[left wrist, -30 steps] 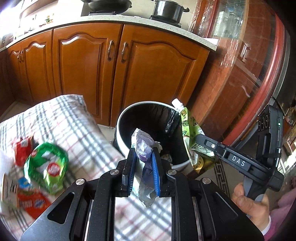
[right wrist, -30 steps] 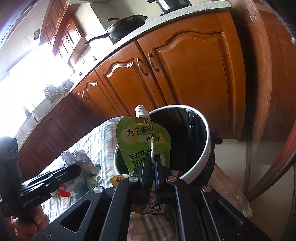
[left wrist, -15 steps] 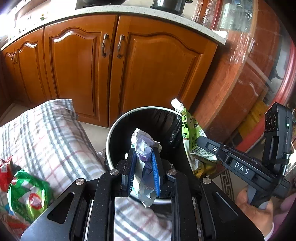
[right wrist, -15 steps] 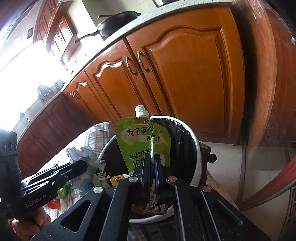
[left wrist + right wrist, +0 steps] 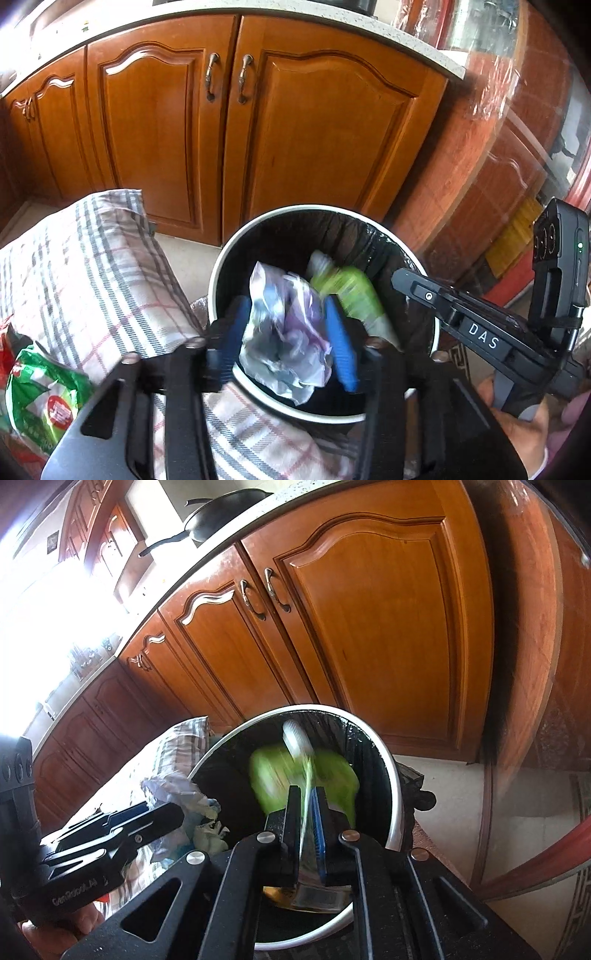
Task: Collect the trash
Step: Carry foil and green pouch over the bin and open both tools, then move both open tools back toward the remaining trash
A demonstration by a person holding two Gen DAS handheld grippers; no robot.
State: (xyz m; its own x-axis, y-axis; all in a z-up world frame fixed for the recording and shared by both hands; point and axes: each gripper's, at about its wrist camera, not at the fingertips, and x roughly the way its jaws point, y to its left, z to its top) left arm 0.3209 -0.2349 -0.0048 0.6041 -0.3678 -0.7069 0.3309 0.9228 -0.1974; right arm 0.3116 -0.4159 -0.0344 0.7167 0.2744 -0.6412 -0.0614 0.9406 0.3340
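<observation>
A round bin with a white rim and black liner stands on the floor before the cabinets; it also shows in the right wrist view. My left gripper is open over the bin, and the crumpled purple-white wrapper lies loose between its blue pads. My right gripper has opened over the bin, and the green spouted pouch, blurred, drops into the bin. The pouch also shows in the left wrist view.
A plaid cloth covers a surface left of the bin, with a green packet and red wrappers on it. Wooden cabinet doors stand close behind the bin. A pan sits on the counter.
Both grippers moved over the bin and their jaws opened. The green pouch has slipped from the right gripper and is falling into the bin. The wrapper sits loose between the left pads.
</observation>
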